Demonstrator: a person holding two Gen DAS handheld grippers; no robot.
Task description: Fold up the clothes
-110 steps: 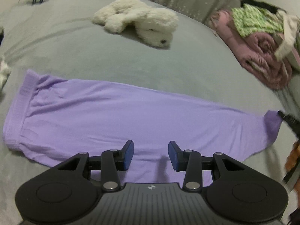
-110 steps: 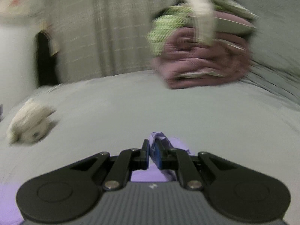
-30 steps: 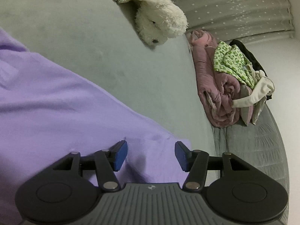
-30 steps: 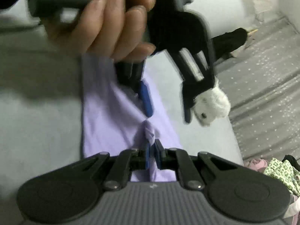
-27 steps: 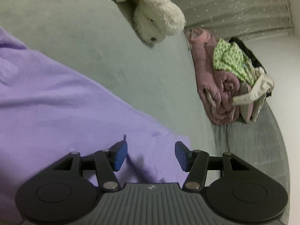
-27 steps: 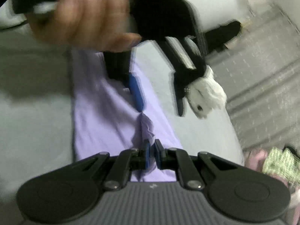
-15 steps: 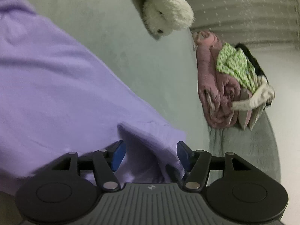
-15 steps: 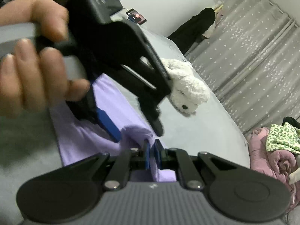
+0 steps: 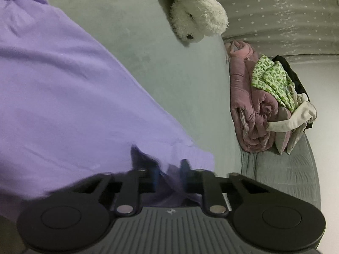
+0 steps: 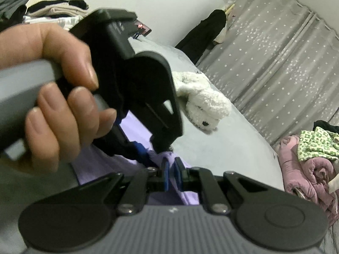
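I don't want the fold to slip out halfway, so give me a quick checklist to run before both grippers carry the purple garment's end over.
1. Right gripper clamped on the purple garment: ok, fabric is pinched between its shut pads.
2. Left gripper gripping the same end: cannot tell; its jaws are closing with fabric between them, but the view is blurred.
3. Both grippers close together at one end of the garment: ok, the left one sits just beside the right.
4. Garment lying flat ahead: ok, only shallow wrinkles show.
5. White plush toy off the garment: ok, it lies apart on the grey bed.
6. Clothes pile out of the way: ok.
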